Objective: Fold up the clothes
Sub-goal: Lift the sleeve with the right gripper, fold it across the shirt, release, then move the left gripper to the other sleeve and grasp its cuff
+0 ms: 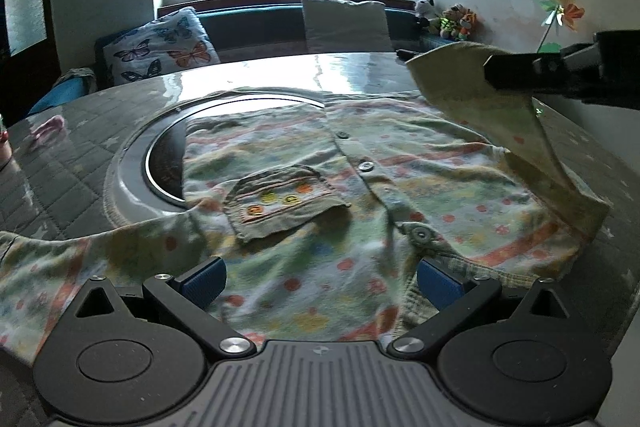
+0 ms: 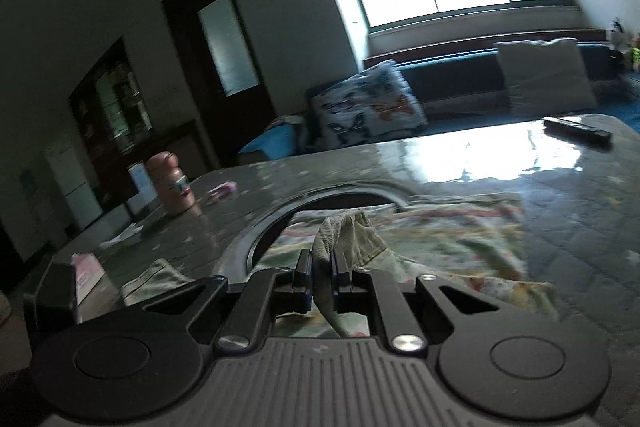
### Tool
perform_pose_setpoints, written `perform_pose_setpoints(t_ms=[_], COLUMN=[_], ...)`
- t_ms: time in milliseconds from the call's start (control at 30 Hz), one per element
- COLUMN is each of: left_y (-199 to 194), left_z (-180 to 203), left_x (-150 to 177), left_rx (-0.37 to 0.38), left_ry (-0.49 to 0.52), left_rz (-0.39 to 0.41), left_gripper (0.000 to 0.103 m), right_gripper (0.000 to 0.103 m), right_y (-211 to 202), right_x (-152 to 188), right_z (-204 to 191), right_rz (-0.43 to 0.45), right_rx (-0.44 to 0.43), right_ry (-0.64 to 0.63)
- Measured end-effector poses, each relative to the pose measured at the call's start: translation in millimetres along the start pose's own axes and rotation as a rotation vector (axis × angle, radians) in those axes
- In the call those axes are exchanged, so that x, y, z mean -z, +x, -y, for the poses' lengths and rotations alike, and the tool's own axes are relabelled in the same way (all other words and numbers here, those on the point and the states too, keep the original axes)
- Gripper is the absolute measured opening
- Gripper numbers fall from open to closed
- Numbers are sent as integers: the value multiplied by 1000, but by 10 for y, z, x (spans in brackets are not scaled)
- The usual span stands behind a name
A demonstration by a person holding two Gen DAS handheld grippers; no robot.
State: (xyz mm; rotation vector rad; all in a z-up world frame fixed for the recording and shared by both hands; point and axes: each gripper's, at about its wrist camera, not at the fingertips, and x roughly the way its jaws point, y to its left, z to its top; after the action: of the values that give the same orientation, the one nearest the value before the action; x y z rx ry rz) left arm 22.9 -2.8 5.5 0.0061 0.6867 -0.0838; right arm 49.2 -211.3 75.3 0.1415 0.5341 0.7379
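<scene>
A small patterned shirt (image 1: 304,163) with a chest pocket (image 1: 286,201) and buttons lies spread on the table, partly over a round recessed cooker ring (image 1: 136,163). My left gripper (image 1: 320,281) hovers open just above the shirt's near part, blue pads (image 1: 204,281) wide apart. My right gripper (image 1: 504,75) comes in from the right, shut on the shirt's sleeve (image 1: 500,115), which is lifted and folded over toward the middle. In the right wrist view my right gripper (image 2: 320,277) pinches that bunched fabric (image 2: 348,235) between its pads.
The glossy quilted table (image 2: 500,155) carries a pink bottle (image 2: 170,185), a pink scrap (image 2: 220,191) and a dark remote (image 2: 578,131). A bench with a butterfly cushion (image 1: 160,47), a white cushion (image 1: 346,25) and toys (image 1: 452,17) runs under the window.
</scene>
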Motion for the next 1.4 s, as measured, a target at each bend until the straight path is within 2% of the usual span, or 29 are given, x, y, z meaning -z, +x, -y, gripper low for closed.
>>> perform_pose_setpoints(t_ms=[333, 533, 567, 667, 800, 900, 1100, 1233, 1400], left_y=[-19, -41, -46, -60, -79, -98, -187, -247, -272], left_z=[-130, -196, -206, -236, -275, -310, -463, -559, -517], left_x=[48, 65, 67, 73, 81, 88, 60, 17, -45], left_rx=[-29, -44, -46, -53, -62, -71, -116, -142, -127], left_ry=[-32, -44, -45, -49, -54, -57, -80, -103, -96], left_rz=[-8, -11, -11, -12, -13, -12, 5, 25, 40], left_gripper=[103, 103, 103, 103, 103, 103, 103, 103, 103], right_gripper=[9, 17, 19, 37, 38, 41, 41, 41, 43], right_y=[265, 338, 336, 267, 146, 57, -92, -191, -183], right_x=[127, 256, 269, 285, 329, 410, 623, 692, 601], right_z=[-336, -438, -447, -420, -255, -50, 350, 445, 462], right_rz=[-64, -96, -96, -92, -108, -136, -199, -211, -200], right_rx=[-82, -114, -119, -112, -59, 12, 143, 161, 172], right_ry=[-55, -72, -74, -85, -82, -64, -12, -15, -52])
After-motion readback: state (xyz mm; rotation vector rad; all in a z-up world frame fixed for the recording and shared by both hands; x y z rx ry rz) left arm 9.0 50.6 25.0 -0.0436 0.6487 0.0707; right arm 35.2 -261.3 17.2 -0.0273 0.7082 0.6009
